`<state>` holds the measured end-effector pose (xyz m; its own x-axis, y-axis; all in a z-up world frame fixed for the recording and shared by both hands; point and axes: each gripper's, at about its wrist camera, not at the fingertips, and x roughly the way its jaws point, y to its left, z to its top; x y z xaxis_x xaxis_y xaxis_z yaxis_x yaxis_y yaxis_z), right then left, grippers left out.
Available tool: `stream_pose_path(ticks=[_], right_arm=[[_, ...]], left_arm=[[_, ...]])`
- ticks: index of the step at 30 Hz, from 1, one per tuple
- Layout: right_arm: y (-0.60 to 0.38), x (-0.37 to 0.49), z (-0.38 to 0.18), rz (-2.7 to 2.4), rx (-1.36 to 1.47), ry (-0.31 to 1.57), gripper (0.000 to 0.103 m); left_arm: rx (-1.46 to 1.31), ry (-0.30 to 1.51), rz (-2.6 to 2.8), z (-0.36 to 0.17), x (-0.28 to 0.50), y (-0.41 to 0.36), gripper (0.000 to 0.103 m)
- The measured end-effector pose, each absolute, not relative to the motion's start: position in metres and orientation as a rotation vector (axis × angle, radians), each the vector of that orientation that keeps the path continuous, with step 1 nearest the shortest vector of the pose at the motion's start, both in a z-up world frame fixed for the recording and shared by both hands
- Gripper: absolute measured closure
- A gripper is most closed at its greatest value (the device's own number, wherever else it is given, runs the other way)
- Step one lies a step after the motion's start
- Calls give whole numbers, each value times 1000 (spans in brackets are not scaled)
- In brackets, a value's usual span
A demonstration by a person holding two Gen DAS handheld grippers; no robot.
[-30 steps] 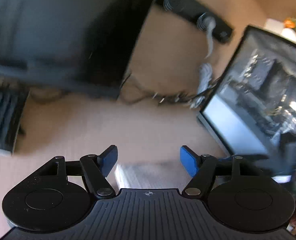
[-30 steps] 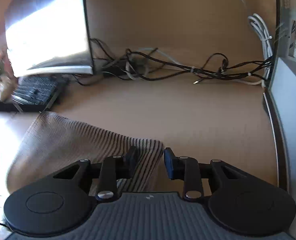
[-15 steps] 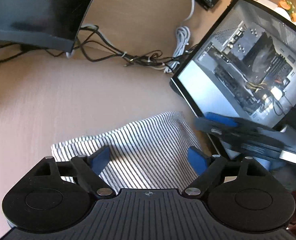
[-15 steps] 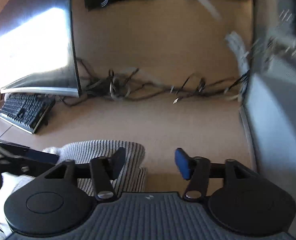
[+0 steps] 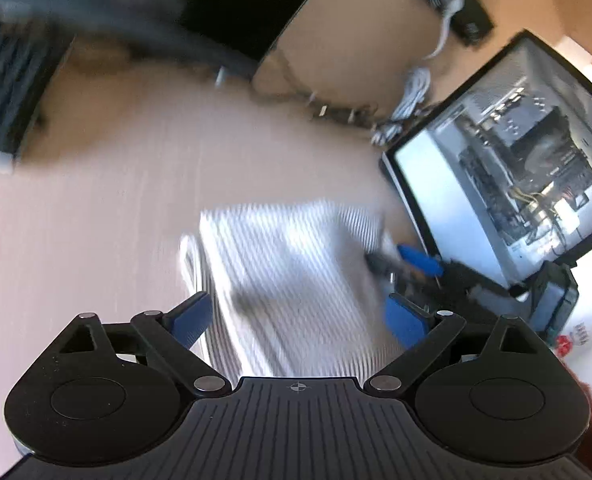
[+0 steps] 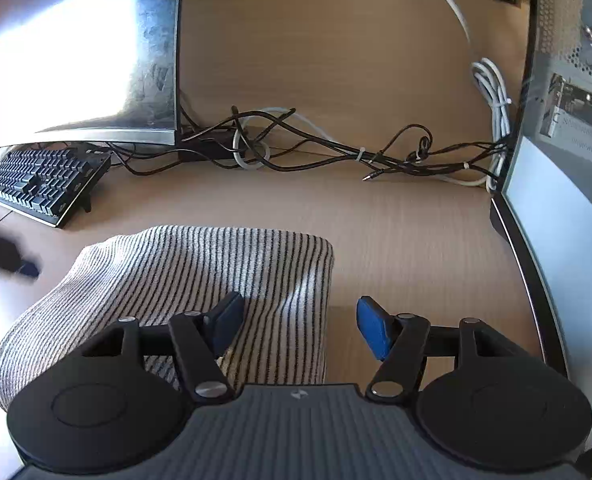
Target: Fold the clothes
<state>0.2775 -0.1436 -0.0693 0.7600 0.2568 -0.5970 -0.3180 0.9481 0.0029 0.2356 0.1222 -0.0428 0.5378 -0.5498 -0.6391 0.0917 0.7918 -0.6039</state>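
Observation:
A folded white garment with thin black stripes [image 6: 200, 276] lies on the wooden desk. In the blurred left wrist view it [image 5: 296, 264] lies ahead of my left gripper [image 5: 296, 320], which is open and empty above its near edge. My right gripper [image 6: 298, 324] is open and empty over the garment's right edge, its left finger [image 6: 228, 320] above the cloth and its right finger [image 6: 372, 328] above bare desk. The right gripper's blue tips show in the left wrist view [image 5: 416, 258] at the garment's right side.
A curved monitor [image 6: 80, 48] and a keyboard [image 6: 44, 180] stand at the back left. Tangled cables [image 6: 336, 148] run along the back of the desk. An open computer case [image 5: 508, 168] stands at the right, close to the garment.
The right gripper has opened and let go of the garment, which now lies flat and folded. The left gripper has swung about and stayed open.

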Motion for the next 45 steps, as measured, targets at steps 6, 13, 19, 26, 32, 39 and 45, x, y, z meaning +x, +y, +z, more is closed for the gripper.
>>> stream_pose_path(ticks=[6, 13, 19, 26, 32, 39, 45], right_arm=[[-147, 271, -68, 297, -84, 641, 36], [-153, 266, -70, 275, -79, 627, 31], [-152, 276, -72, 251, -73, 608, 29], [-170, 285, -57, 292, 52, 669, 28], [-178, 252, -46, 422, 112, 743, 12], [-161, 246, -68, 394, 140, 771, 15], [-150, 266, -73, 388, 113, 724, 16]], left_arm=[[-492, 1005, -403, -63, 247, 102, 13], [-358, 974, -404, -65, 274, 80, 13], [-237, 923, -391, -58, 298, 70, 13], [-194, 893, -366, -52, 304, 64, 12], [-221, 894, -372, -56, 300, 71, 12], [-188, 885, -384, -56, 313, 68, 12], [-134, 838, -395, -54, 344, 64, 12]])
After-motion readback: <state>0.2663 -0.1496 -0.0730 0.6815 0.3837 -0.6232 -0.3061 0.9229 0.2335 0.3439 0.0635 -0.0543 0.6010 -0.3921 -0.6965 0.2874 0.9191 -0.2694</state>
